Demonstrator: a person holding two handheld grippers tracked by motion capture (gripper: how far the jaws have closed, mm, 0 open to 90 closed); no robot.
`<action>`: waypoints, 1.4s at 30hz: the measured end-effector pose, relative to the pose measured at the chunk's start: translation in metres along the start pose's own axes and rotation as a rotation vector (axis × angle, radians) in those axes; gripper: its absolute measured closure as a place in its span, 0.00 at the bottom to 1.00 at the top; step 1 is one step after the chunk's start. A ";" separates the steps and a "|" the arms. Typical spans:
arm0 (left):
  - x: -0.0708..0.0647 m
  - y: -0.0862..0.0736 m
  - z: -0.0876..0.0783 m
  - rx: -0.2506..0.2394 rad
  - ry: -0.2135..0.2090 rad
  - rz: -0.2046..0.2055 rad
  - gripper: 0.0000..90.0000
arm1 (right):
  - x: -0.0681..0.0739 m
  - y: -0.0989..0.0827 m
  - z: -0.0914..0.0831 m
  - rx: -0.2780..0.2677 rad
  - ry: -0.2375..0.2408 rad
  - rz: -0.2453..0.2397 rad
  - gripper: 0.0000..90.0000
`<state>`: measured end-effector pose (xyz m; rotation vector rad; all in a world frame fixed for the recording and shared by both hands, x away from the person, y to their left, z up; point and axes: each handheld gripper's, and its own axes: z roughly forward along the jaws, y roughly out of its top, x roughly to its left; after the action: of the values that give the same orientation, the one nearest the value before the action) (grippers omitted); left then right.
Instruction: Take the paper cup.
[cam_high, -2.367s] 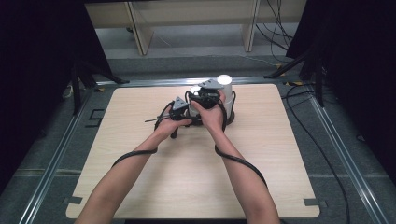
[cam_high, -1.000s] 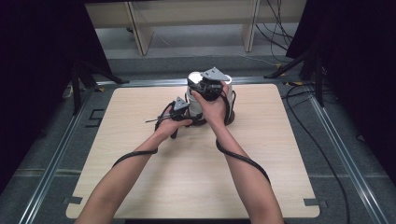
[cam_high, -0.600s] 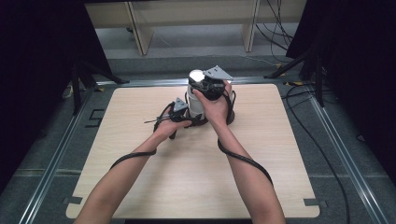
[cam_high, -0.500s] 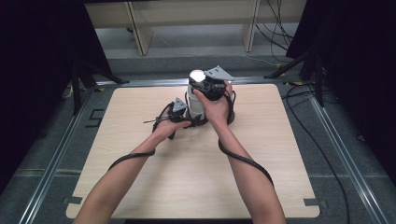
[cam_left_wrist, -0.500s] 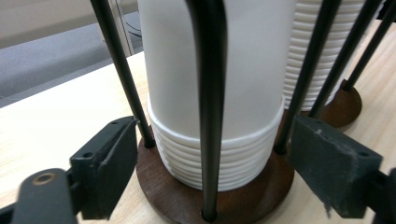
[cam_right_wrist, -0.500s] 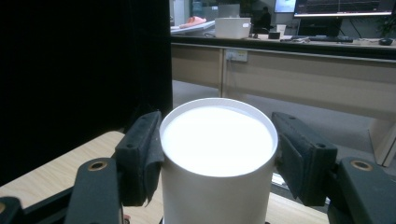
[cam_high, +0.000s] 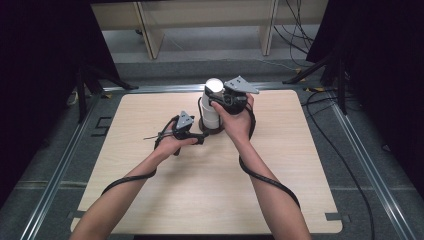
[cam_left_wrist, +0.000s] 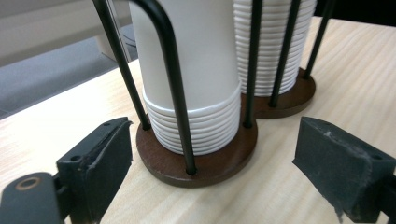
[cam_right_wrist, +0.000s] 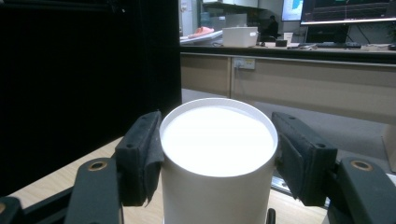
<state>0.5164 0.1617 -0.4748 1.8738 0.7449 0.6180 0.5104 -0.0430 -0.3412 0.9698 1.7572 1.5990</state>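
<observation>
This is a lab set up for recording. A pale wooden tabletop (cam_high: 150, 200) stands on grey floor inside metal rails (cam_high: 55, 172), with black curtains (cam_high: 40, 55) hung on both sides and stand legs (cam_high: 82, 92) braced at the corners. Cables (cam_high: 345, 150) trail across the floor. Beyond it, the right gripper view shows a long counter (cam_right_wrist: 299, 79) and lit monitors (cam_right_wrist: 345, 10) with charts.

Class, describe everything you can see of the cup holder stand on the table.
The cup holder stand has a dark brown, wood-looking base of two joined round discs, with thin black metal rods rising from it. Each disc carries a stack of upside-down white paper cups. It stands upright on the light wooden table, between the open left gripper jaws, untouched.
</observation>
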 end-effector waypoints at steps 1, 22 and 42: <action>-0.003 -0.001 -0.004 -0.031 -0.005 -0.020 0.12 | 0.000 -0.001 -0.001 -0.008 0.003 -0.005 0.41; -0.024 -0.018 -0.063 -0.122 -0.042 0.014 0.11 | 0.004 -0.024 -0.044 -0.001 0.045 0.047 0.41; -0.036 -0.038 -0.108 -0.118 -0.030 0.014 0.09 | -0.014 -0.067 -0.090 0.033 0.037 0.178 0.41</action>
<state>0.4081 0.2130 -0.4719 1.7781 0.6619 0.6277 0.4372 -0.1083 -0.3969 1.1469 1.7690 1.7114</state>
